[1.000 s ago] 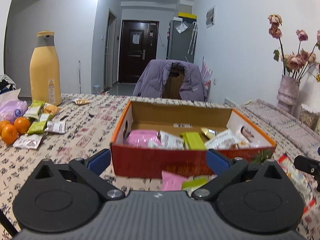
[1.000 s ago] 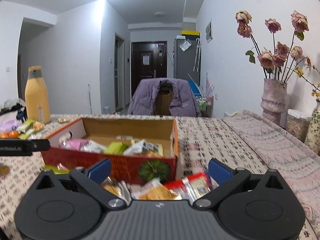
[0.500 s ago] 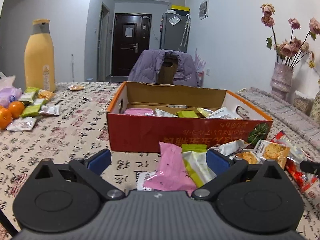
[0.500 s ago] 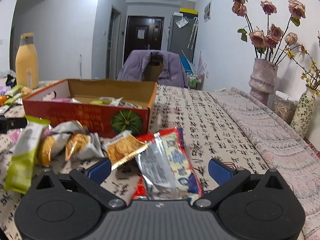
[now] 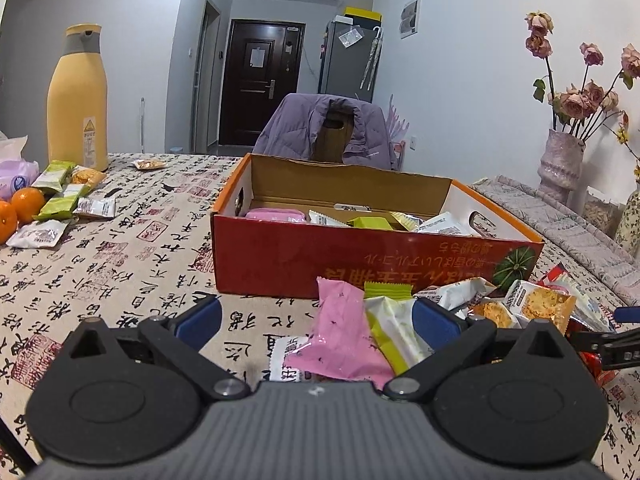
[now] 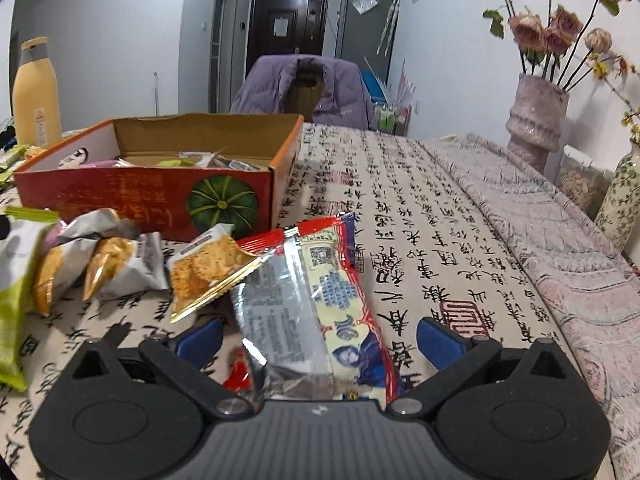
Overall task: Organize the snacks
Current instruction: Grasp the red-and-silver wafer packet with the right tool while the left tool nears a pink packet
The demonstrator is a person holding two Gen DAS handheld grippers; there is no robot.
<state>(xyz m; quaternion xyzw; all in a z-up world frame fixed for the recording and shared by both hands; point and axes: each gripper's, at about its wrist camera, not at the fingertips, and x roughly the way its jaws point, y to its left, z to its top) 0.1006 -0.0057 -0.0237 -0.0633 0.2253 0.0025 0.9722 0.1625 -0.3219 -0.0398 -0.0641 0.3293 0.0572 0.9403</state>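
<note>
While my left gripper (image 5: 316, 316) spreads wide around the pink packet (image 5: 340, 332) at the tabletop's near edge, my right gripper (image 6: 320, 338), equally wide, straddles the red-edged packet (image 6: 316, 300). Picking step; next, close, then lift into the cardboard box (image 5: 360, 256).

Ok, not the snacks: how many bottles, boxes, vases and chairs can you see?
Yellow bottle: 1
Box: 1
Vases: 2 (pink vase, flowery vase)
Chair: 1
Total: 5
</note>
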